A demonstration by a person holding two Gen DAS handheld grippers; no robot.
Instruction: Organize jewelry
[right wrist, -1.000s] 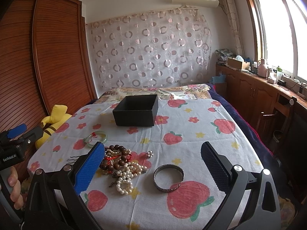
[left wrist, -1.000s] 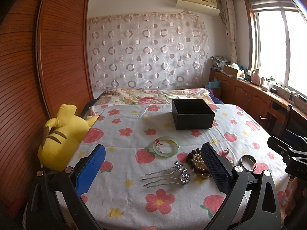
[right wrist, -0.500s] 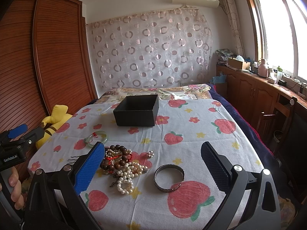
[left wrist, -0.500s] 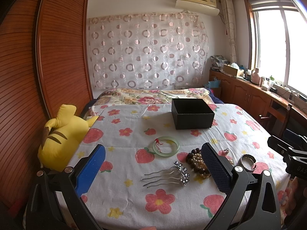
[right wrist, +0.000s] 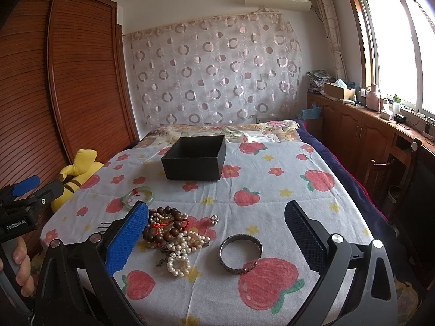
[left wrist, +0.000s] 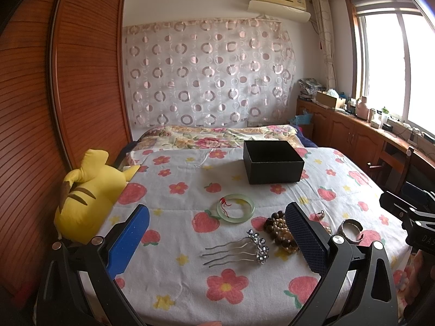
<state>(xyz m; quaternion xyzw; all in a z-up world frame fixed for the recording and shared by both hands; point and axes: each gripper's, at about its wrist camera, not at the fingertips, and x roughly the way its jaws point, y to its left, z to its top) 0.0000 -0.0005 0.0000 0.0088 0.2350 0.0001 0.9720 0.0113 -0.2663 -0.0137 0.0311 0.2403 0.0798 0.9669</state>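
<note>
Right wrist view: right gripper (right wrist: 216,237) spread wide, empty, above a metal bangle (right wrist: 241,253) and pearl-and-bead pile (right wrist: 171,235); black box (right wrist: 194,161) beyond; left gripper (left wrist: 217,240) likewise wide, empty, over a hair comb (left wrist: 239,248); yellow plush (left wrist: 87,193) at bed edge.

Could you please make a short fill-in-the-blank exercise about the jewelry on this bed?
1. The box behind the jewelry is ___ in colour.
2. The pale bangle carries a ___ string.
3. The hair comb lies on the ___.
4. Both the left gripper and the right gripper are ___ and hold nothing.

Missing words: black; red; bed; open
</note>
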